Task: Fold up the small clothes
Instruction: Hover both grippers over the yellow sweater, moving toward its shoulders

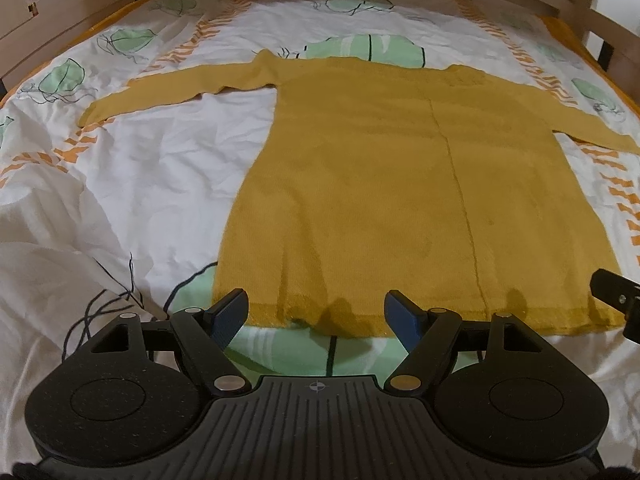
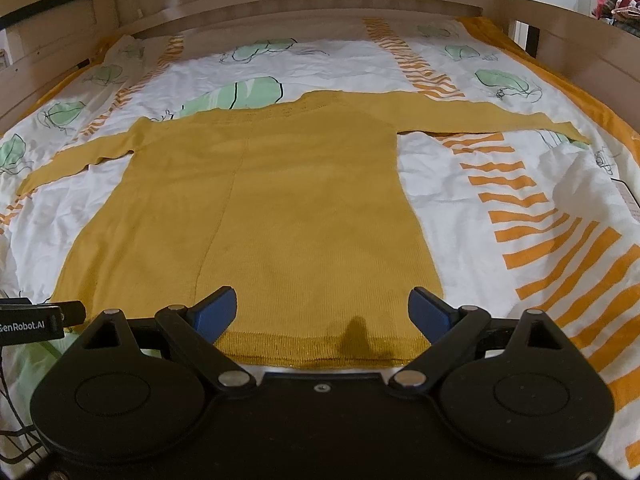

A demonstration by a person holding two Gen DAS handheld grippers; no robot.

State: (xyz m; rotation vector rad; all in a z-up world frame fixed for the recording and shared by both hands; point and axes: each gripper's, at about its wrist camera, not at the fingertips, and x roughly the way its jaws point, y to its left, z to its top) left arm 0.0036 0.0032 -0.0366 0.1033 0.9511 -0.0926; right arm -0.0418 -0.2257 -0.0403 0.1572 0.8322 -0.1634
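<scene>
A mustard-yellow long-sleeved knit top [image 1: 380, 184] lies flat on the bed, both sleeves spread out sideways, hem nearest me. My left gripper [image 1: 316, 314] hovers open over the left part of the hem, nothing between its blue pads [image 1: 230, 314]. The right wrist view shows the same top [image 2: 272, 208], and my right gripper [image 2: 322, 312] stands open over the right part of the hem, its pads [image 2: 430, 312] apart and empty. The right gripper's edge [image 1: 616, 300] shows at the right of the left wrist view. The left gripper's body [image 2: 32, 320] shows at the left of the right wrist view.
The bed sheet [image 1: 168, 168] is white with green leaf shapes and orange stripes, creased at the left. A wooden headboard [image 2: 300, 0] and side rails [image 1: 52, 28] bound the bed. Thin black cables [image 1: 108, 304] trail at the near left.
</scene>
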